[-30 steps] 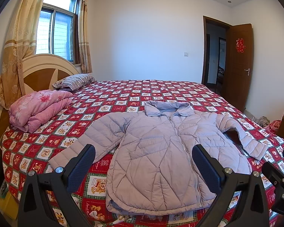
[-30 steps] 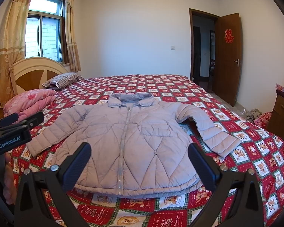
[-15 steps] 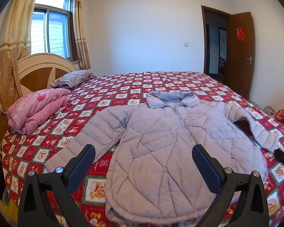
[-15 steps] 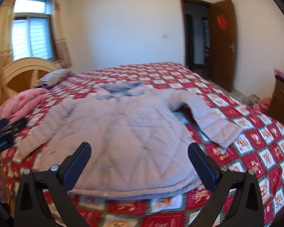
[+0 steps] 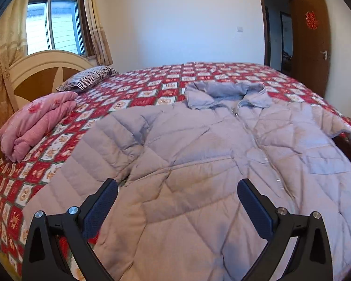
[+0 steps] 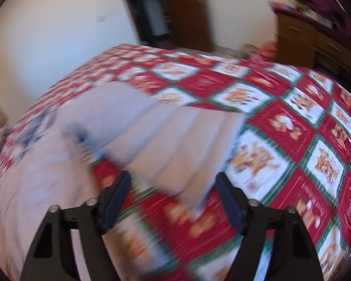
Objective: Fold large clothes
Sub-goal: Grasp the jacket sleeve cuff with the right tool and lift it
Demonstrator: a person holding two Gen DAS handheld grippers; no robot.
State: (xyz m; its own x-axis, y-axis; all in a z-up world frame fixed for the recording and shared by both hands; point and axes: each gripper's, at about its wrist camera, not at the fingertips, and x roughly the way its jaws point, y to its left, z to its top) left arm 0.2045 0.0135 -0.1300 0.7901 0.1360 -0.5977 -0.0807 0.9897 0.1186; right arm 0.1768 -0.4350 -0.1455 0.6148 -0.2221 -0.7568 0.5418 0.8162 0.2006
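Note:
A pale lilac quilted jacket (image 5: 199,159) lies flat and zipped on the red patterned bedspread (image 5: 152,84), collar toward the far side. My left gripper (image 5: 177,201) hovers open just above the jacket's lower left front, nothing between its fingers. In the blurred right wrist view the jacket's sleeve (image 6: 180,140) stretches across the bedspread (image 6: 292,140), its cuff end lying near the space between the jaws. My right gripper (image 6: 173,195) is closing, its pads still apart from the cloth.
A folded pink quilt (image 5: 35,121) and a striped pillow (image 5: 89,77) lie by the headboard (image 5: 42,70) at the left. A wooden door (image 5: 311,42) stands open at the far right. A wooden cabinet (image 6: 299,39) stands past the bed's edge.
Both grippers have dropped closer to the jacket. The right one has swung right and rolled toward the sleeve, and its jaws have narrowed. The left gripper stays wide open.

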